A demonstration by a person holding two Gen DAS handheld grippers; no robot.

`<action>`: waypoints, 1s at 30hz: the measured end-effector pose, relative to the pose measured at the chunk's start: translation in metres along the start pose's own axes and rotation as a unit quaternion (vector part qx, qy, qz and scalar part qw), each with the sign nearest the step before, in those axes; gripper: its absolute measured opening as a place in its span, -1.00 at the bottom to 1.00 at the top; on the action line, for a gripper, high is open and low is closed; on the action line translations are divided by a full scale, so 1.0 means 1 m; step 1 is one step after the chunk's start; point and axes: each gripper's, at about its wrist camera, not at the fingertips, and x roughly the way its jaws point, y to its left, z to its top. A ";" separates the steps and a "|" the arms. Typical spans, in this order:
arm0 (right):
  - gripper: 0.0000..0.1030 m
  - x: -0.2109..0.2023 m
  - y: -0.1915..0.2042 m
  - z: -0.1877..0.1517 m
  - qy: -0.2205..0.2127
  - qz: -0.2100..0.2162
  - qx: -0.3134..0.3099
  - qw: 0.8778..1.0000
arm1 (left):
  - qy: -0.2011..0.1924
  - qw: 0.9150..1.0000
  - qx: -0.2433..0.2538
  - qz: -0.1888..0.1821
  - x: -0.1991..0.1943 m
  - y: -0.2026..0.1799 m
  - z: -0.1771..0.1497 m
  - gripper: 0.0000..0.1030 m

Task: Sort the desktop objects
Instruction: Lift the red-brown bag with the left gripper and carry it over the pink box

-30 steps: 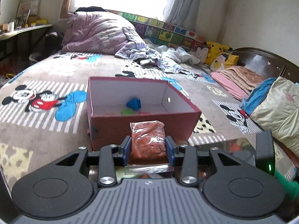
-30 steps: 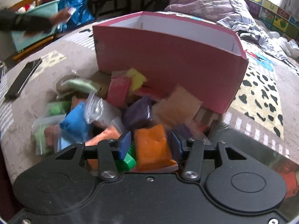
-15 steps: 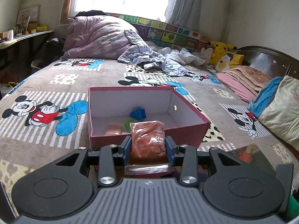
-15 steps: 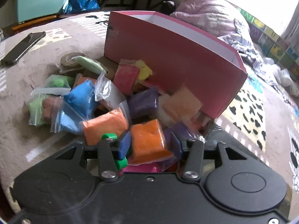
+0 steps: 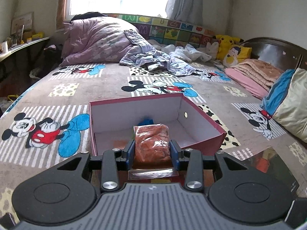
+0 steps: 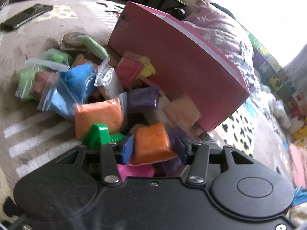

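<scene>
My left gripper (image 5: pixel 152 150) is shut on a clear bag of reddish-brown clay (image 5: pixel 152 143) and holds it over the near edge of the open pink box (image 5: pixel 203 122). A blue item (image 5: pixel 146 121) lies inside the box. My right gripper (image 6: pixel 154 149) is shut on a bag of orange clay (image 6: pixel 152 142), held just above a pile of coloured clay bags (image 6: pixel 92 88) that lies against the pink box's outer wall (image 6: pixel 182 71).
The box and pile sit on a Mickey Mouse bedspread (image 5: pixel 48 126). A phone (image 6: pixel 25 19) lies far left of the pile. A green plastic piece (image 6: pixel 97 134) sits by my right gripper. Bedding (image 5: pixel 99 40), pillows (image 5: pixel 287 111) and plush toys (image 5: pixel 228 48) lie beyond.
My left gripper has risen and moved over the box's near wall with the reddish-brown bag. My right gripper has lifted and swung left with the orange bag.
</scene>
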 end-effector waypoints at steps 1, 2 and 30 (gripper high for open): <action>-0.10 0.000 0.001 0.000 -0.001 0.000 -0.007 1.000 | 0.001 1.000 0.001 0.002 0.002 0.000 0.001 -0.28; -0.10 0.000 0.000 0.000 -0.001 0.002 -0.008 1.000 | 0.002 1.000 0.002 0.003 0.004 0.001 0.002 -0.28; -0.16 -0.036 -0.050 -0.024 -0.093 0.139 0.319 0.933 | 0.085 0.995 -0.027 0.041 0.115 0.024 0.045 -0.28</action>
